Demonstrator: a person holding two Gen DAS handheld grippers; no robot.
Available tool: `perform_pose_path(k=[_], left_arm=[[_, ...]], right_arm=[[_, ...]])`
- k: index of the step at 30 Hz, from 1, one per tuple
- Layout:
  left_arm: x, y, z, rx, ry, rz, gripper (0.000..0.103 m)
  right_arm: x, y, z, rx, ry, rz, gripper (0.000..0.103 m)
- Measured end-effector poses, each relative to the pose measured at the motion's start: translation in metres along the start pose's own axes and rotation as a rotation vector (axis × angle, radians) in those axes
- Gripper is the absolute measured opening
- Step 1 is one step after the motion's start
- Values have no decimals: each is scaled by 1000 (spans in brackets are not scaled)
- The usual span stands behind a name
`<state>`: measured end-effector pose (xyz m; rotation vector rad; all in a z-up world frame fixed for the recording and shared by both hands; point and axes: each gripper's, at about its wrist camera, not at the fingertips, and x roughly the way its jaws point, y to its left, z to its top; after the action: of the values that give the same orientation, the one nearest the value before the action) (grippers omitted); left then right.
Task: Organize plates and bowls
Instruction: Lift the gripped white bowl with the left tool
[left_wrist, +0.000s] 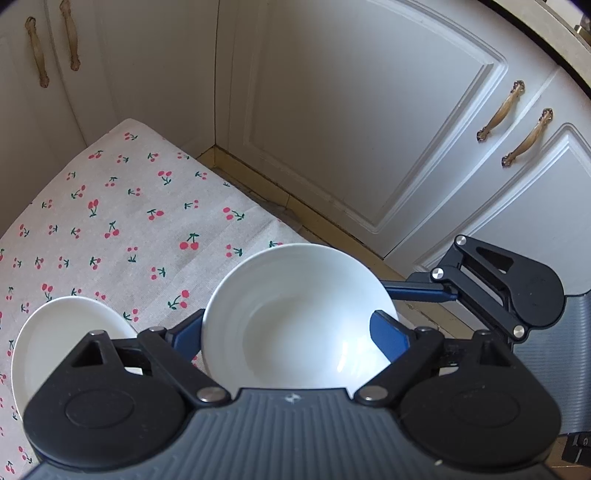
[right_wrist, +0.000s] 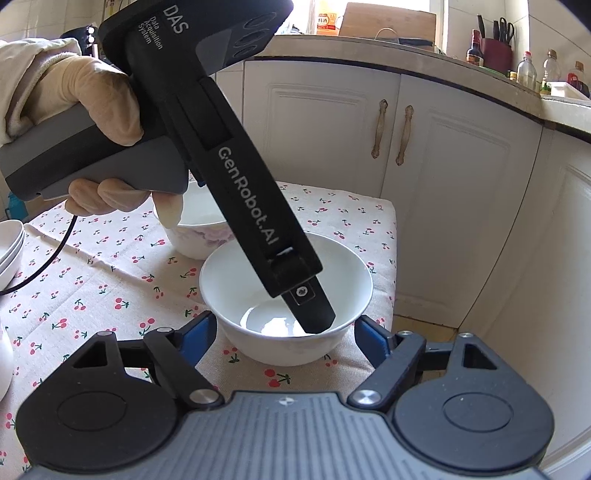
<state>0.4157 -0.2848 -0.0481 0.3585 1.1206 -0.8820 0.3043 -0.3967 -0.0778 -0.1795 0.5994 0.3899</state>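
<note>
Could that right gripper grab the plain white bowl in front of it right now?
Probably yes: the right gripper is open, its fingers either side of the white bowl. The left gripper dips into the bowl, though, and could get bumped.

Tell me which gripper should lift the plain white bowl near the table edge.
Right, probably. The right gripper is open and straddles the white bowl, one finger beside each wall. The left gripper reaches down from above, open, with a finger dipped inside.
</note>
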Motion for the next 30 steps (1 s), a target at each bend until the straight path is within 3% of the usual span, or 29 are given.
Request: perform_pose_path(k=[14,30], left_arm=[[-14,-8,-14,-9,-4,-7,91],[-81,-37,-70,-32,-70,3,91]], right_arm=[[-10,14,5,0,40,16,85],[-69,70,21,-20,47,45,85]])
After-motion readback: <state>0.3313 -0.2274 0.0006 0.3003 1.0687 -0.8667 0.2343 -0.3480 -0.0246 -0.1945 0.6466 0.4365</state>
